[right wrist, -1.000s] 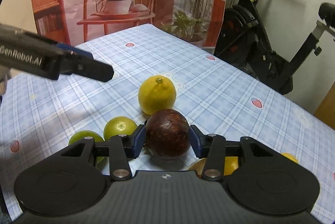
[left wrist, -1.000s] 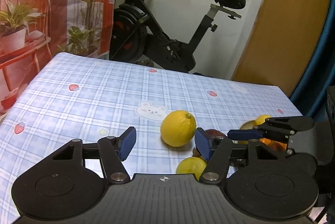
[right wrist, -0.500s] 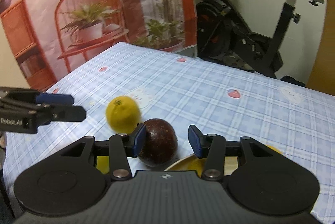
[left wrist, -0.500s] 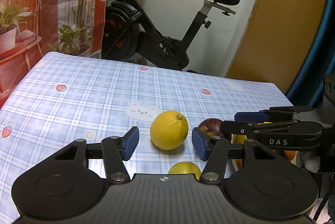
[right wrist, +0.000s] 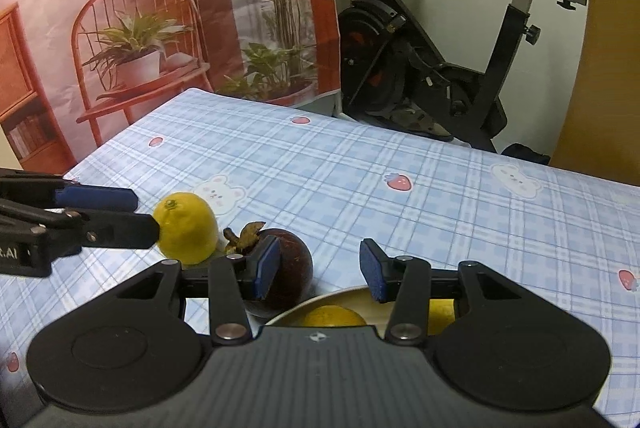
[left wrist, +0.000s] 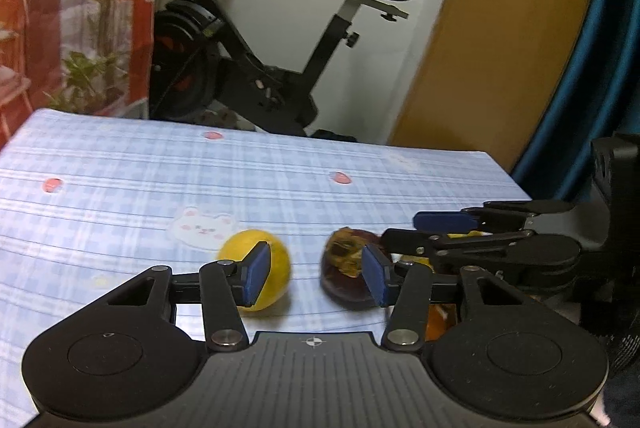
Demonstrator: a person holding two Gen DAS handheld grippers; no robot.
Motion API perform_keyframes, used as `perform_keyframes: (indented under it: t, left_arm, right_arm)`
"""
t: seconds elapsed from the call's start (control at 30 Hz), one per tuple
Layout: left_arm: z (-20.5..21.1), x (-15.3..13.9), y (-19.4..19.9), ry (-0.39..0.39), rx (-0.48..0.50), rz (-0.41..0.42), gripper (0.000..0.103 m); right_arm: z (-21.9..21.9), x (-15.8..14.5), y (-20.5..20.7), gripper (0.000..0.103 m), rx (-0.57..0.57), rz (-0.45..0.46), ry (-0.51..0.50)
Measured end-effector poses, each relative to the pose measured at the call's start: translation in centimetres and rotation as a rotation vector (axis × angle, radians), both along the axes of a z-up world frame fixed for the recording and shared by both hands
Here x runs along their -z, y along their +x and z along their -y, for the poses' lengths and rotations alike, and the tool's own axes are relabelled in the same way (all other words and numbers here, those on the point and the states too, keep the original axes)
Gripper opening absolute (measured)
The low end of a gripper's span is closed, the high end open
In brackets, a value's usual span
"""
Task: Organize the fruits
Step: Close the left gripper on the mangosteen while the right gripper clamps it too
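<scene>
Setting: a table (right wrist: 400, 155) under a blue plaid cloth printed with strawberries and bears, an exercise bike (right wrist: 440, 67) and a printed plant backdrop (right wrist: 140, 7) behind it.
Left fingers: the left gripper (left wrist: 316, 274) had its blue pads apart with nothing gripped; the jaws had just been closing, and the gap between them showed only cloth.
Right fingers: the right gripper (right wrist: 316, 270) held its pads spread and empty, the left pad passing in front of the mangosteen (right wrist: 292, 268).
Lemon: the lemon (right wrist: 186, 228) lay on the cloth just beside the mangosteen, its stem end turned up and toward the camera, long axis near upright; in the left wrist view it sat behind the left pad, blurred.
Mangosteen: it sat on the cloth just outside the bowl's rim, its dried calyx tilted up toward the lemon.
Change: a second earlier the right pads pinched the mangosteen; it then rested on the table, free of them. The lemon, earlier centred between the left pads, stood off to their left.
Bowl: a pale-rimmed bowl (right wrist: 340, 294) under the right gripper held yellow fruit (right wrist: 332, 316), mostly hidden; how many could not be told.
</scene>
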State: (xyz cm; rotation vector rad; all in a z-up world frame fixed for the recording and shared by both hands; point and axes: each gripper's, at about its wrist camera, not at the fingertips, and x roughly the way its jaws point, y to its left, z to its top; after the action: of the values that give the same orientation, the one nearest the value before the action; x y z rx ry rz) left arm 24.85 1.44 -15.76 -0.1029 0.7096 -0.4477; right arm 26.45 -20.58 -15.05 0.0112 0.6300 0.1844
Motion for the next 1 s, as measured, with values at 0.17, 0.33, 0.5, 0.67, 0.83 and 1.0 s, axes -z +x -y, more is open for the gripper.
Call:
perform_keyframes:
  t: [0.17, 0.33, 0.5, 0.67, 0.83, 1.0]
  left_arm:
    - [1.0, 0.5, 1.7, -0.051, 0.013, -0.039, 0.052]
    - [2.3, 1.4, 2.8, -0.044, 0.043, -0.069, 0.051]
    - [2.5, 2.5, 3.7, -0.060, 0.049, -0.111, 0.046]
    - [2.4, 3.2, 4.6, -0.078, 0.060, -0.143, 0.046]
    - [2.5, 3.5, 5.2, -0.098, 0.072, -0.159, 0.046]
    - [2.4, 3.9, 6.0, -0.134, 0.069, -0.184, 0.046]
  right_arm:
    - [0.0, 0.1, -0.2, 0.047, -0.004, 0.006, -0.011]
    - [0.0, 0.2, -0.3, 0.047, -0.011, 0.008, -0.018]
    - [-0.1, 0.2, -0.5, 0.047, -0.029, 0.009, -0.044]
    - [-0.4, 0.3, -0.9, 0.048, -0.052, -0.005, -0.074]
    - [-1.7, 0.3, -1.7, 0.062, -0.117, 0.000, -0.158]
    - [-2.6, 0.8, -0.6, 0.065, -0.156, -0.024, -0.175]
